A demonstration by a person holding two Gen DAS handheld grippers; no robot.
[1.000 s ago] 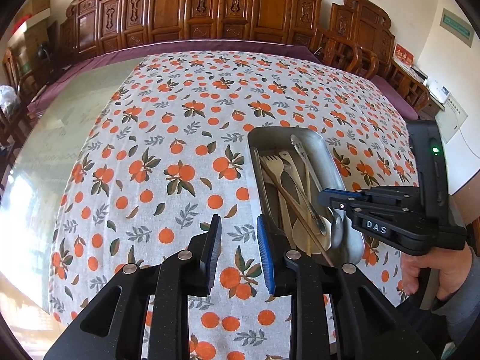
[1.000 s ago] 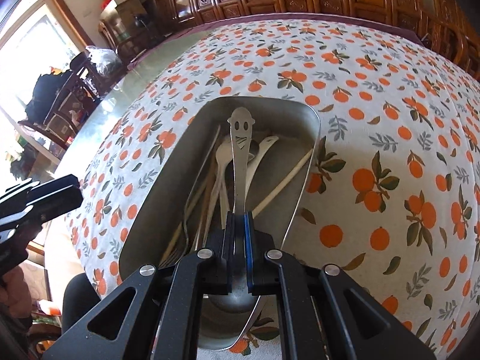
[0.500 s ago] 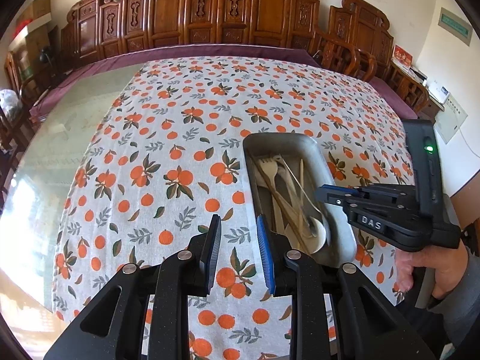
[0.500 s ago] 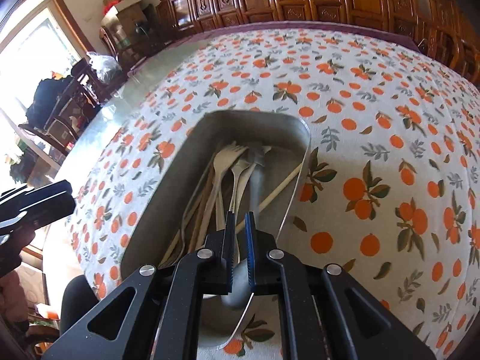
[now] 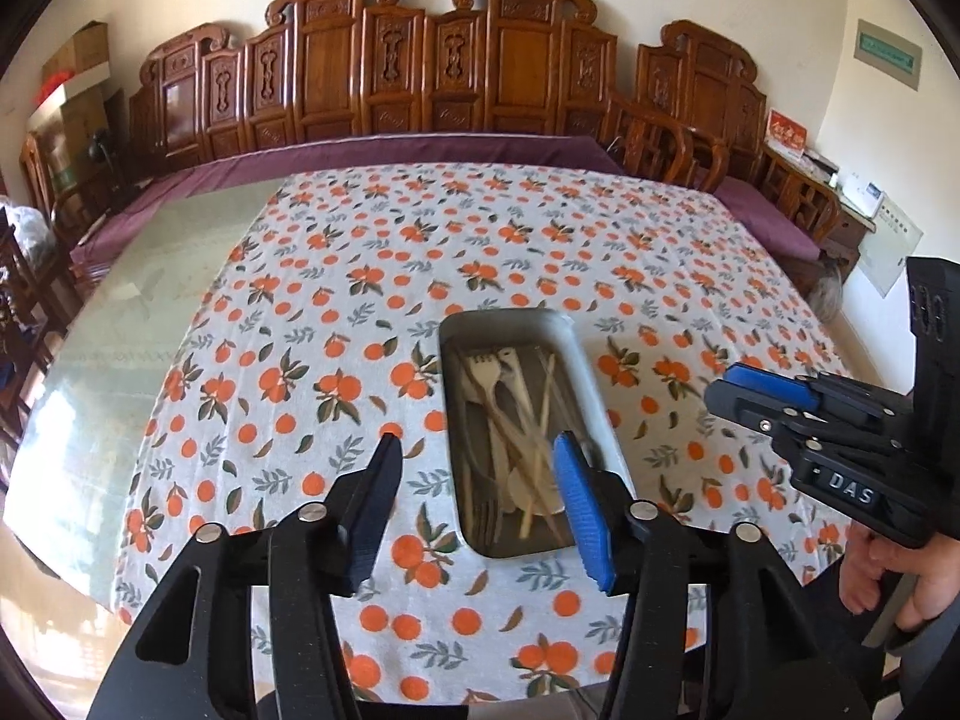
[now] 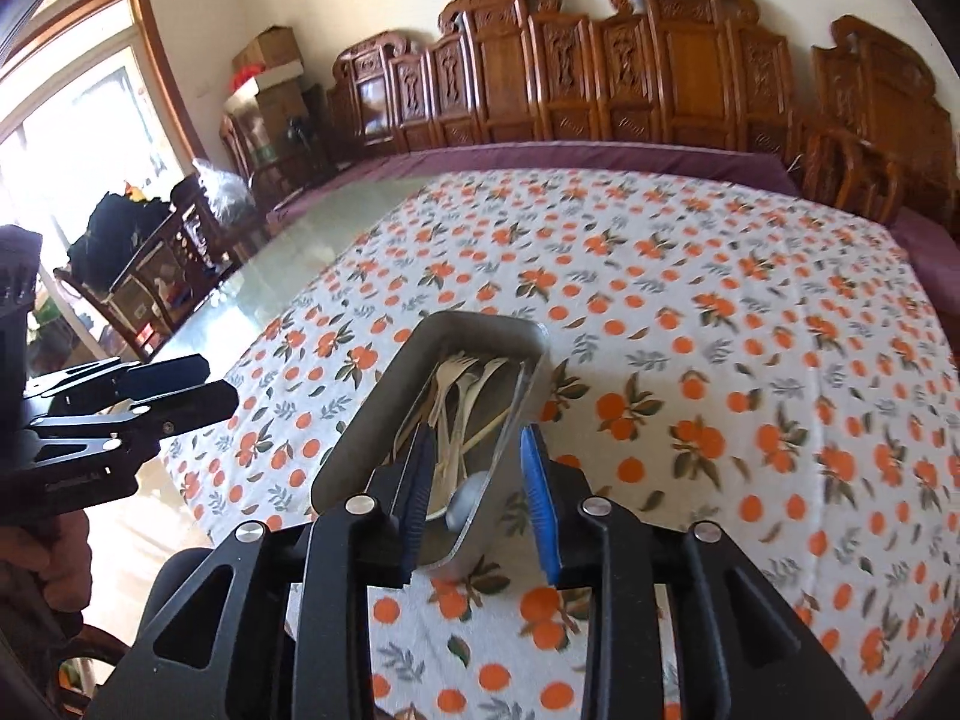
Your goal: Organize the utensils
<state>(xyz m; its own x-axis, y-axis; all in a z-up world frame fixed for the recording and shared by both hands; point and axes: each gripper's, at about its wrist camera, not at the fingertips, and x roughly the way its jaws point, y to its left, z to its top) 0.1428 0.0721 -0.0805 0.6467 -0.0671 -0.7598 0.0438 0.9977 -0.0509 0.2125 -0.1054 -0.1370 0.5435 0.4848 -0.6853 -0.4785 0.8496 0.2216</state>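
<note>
1. The metal tray [image 5: 585, 360] on the bench [image 5: 300, 276] holds forks, a spoon and chopsticks [image 5: 543, 396].
2. Left tongs [image 5: 477, 480] and right tongs [image 6: 474, 480] are wide open, holding nothing, above the tray's near end.

Utensils [image 5: 510, 420] in tray [image 5: 591, 384] on tablecloth [image 5: 336, 312], near table edge; chairs [image 5: 420, 72] behind.

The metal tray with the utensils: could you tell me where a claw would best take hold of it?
Probably the near short rim of the metal tray, approached from the person's side. That raised thin lip faces the open right claw, and a finger could slip inside, though utensils crowd the bottom.
</note>
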